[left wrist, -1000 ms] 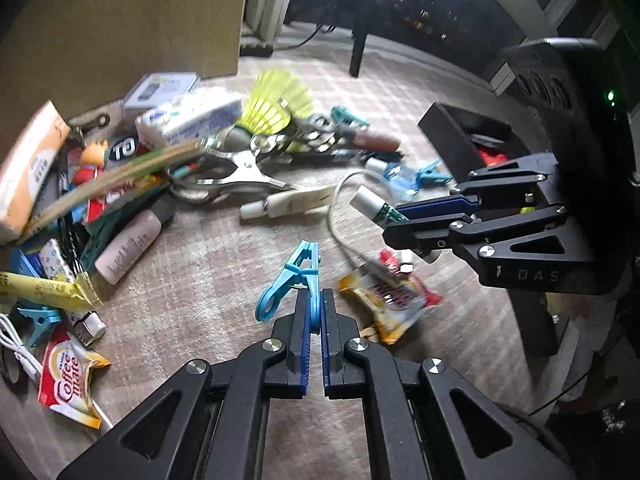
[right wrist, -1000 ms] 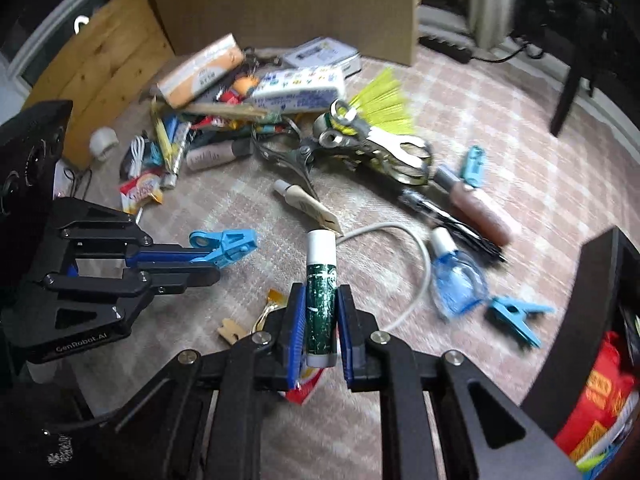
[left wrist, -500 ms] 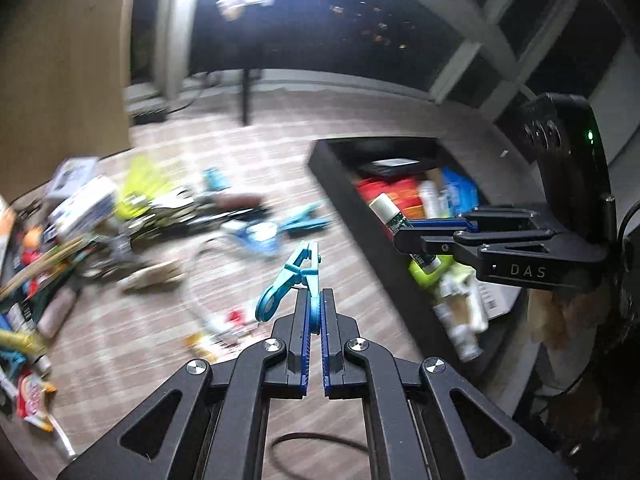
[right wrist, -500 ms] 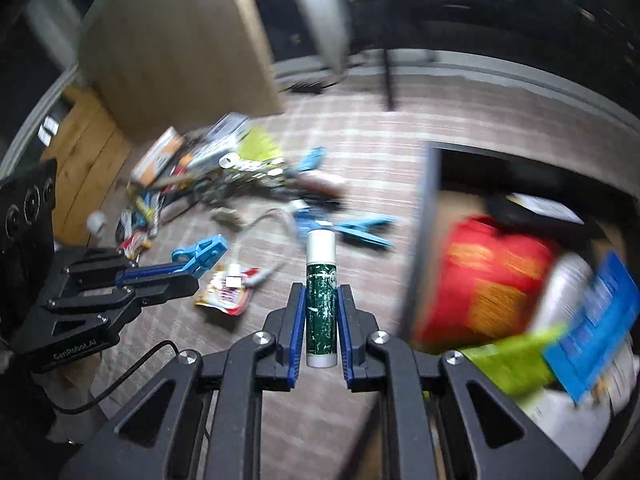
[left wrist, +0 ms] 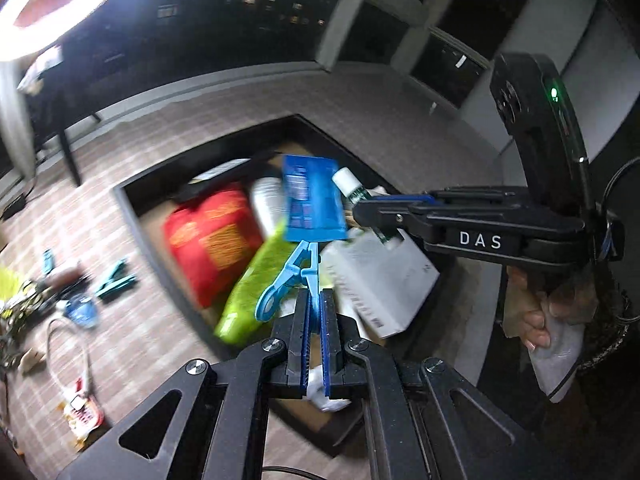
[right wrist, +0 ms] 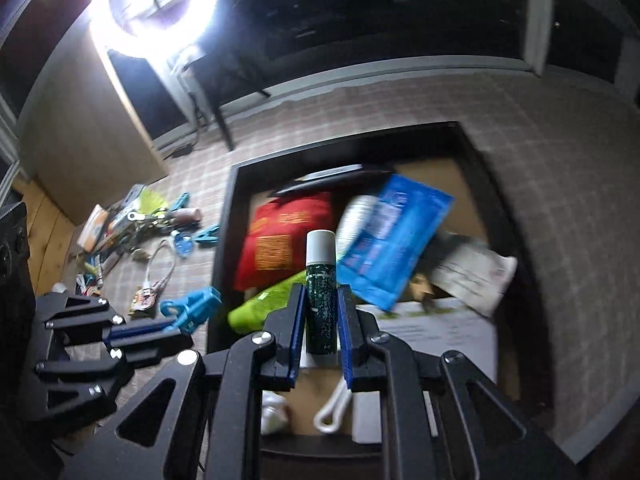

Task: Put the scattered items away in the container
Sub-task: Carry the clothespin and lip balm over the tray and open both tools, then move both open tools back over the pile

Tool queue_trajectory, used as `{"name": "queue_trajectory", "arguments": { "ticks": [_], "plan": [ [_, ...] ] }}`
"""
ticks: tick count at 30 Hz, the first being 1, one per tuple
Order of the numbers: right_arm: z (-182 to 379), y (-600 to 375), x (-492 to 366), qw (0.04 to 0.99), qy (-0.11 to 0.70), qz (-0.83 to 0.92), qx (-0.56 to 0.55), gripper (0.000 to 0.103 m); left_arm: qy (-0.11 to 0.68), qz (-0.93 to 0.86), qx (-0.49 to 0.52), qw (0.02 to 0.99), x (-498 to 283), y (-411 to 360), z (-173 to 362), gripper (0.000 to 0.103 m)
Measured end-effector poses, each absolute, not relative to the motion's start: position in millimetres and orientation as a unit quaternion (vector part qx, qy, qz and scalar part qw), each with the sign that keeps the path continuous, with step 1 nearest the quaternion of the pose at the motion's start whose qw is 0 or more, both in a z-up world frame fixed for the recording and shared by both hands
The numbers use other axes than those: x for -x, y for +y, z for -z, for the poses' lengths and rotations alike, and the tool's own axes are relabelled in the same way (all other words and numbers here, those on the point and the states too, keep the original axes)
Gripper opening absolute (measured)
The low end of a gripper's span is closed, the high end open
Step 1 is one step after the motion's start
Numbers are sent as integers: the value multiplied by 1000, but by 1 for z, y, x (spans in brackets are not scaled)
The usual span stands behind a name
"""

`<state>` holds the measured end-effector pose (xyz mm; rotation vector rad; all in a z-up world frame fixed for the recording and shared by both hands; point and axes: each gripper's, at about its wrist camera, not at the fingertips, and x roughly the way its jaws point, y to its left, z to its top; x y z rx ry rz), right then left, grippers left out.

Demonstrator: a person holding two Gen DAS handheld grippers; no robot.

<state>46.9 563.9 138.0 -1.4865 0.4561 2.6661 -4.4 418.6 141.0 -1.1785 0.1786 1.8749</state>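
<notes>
My left gripper (left wrist: 315,304) is shut on a light blue clothespin (left wrist: 290,280) and hangs over the black container (left wrist: 132,216). My right gripper (right wrist: 319,300) is shut on a green tube with a white cap (right wrist: 320,280), also above the container (right wrist: 224,240). In the left wrist view the right gripper (left wrist: 364,212) reaches in from the right with the tube (left wrist: 350,186). In the right wrist view the left gripper (right wrist: 180,330) shows at lower left with the clothespin (right wrist: 190,308). Inside lie a red packet (right wrist: 280,240), a blue packet (right wrist: 388,240) and a green pouch (right wrist: 260,308).
Scattered items (right wrist: 140,220) lie on the checked carpet left of the container: a white cable (left wrist: 56,344), blue clips (left wrist: 116,280), a snack packet (left wrist: 82,414). A bright ring light (right wrist: 156,4) and a cardboard panel (right wrist: 88,148) stand behind. A hand (left wrist: 532,320) grips the right tool.
Both grippers swung from over the scattered pile on the carpet to above the black container, each keeping its item. The views have rolled and the container now fills the centre.
</notes>
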Motion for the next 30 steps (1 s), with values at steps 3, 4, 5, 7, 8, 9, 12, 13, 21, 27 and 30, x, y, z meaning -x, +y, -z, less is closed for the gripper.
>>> {"name": "queue_trajectory", "arguments": {
  "ticks": [3, 4, 5, 7, 8, 9, 12, 13, 21, 27, 30],
  "plan": [
    [-142, 574, -57, 46, 147, -866, 475, 21, 86, -761, 473, 437, -2, 433, -143, 19],
    [-143, 577, -59, 51, 149, -866, 475, 26, 88, -763, 469, 436, -3, 434, -145, 26],
    [-145, 580, -61, 56, 153, -866, 473, 33, 90, -767, 464, 435, -5, 435, -147, 28],
    [-148, 582, -65, 59, 157, -869, 465, 35, 96, -773, 456, 431, -8, 435, -152, 28],
    [-150, 582, -67, 61, 158, -870, 463, 35, 97, -775, 452, 430, -9, 433, -154, 28],
    [-151, 582, -68, 62, 158, -871, 462, 35, 99, -778, 449, 429, -10, 431, -156, 28],
    [-154, 578, -70, 59, 159, -872, 458, 35, 106, -785, 440, 423, -12, 426, -161, 28],
    [-155, 576, -70, 58, 157, -873, 459, 35, 106, -787, 439, 420, -11, 423, -162, 28],
    [-161, 554, -63, 42, 151, -875, 457, 40, 95, -805, 431, 395, -8, 394, -171, 28],
    [-166, 526, -63, 22, 140, -879, 454, 44, 83, -821, 429, 368, -6, 356, -172, 29],
    [-164, 505, -61, 5, 128, -880, 456, 45, 75, -827, 436, 347, -3, 330, -165, 29]
  ]
}}
